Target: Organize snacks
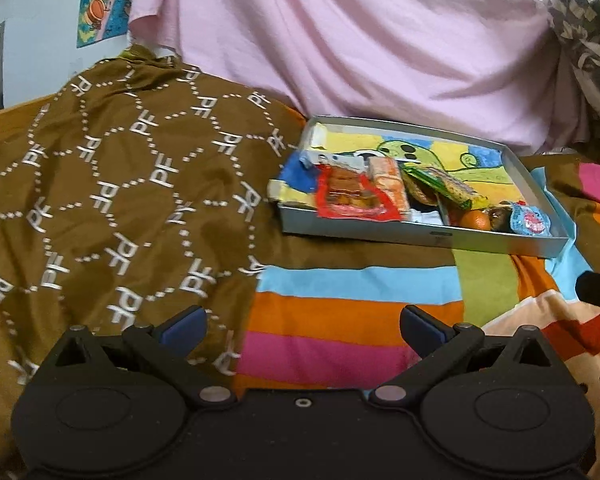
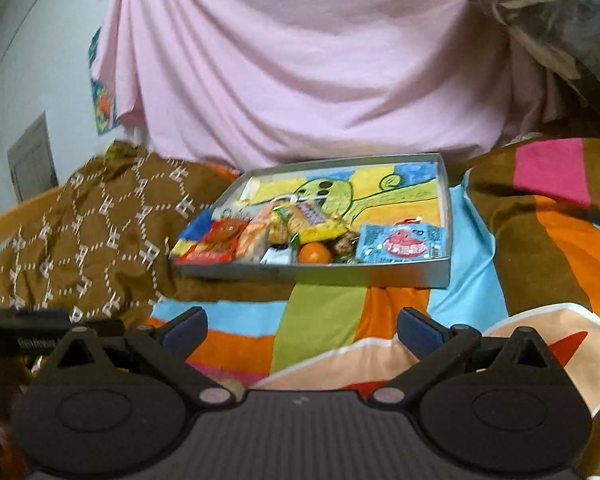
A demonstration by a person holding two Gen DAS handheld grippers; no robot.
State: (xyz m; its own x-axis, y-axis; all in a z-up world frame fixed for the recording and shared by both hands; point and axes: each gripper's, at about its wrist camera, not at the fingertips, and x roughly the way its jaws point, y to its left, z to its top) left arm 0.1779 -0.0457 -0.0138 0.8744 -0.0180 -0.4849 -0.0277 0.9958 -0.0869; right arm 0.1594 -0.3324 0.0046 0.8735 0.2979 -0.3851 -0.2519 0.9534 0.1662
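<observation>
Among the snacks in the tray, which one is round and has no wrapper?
The orange, at the tray's near edge between the white packet and the blue packet. It is a bare round fruit; the others are in wrappers.

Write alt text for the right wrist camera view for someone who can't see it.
A shallow grey cardboard tray with a colourful cartoon-printed floor sits on a striped multicoloured blanket, holding snack packets and a small round orange fruit along its near edge. The open black right gripper hovers empty in front.

Readable text: one monogram only
"PF" repeats in white across the brown cloth (image 1: 112, 184) left of the snack tray (image 1: 420, 236).
</observation>
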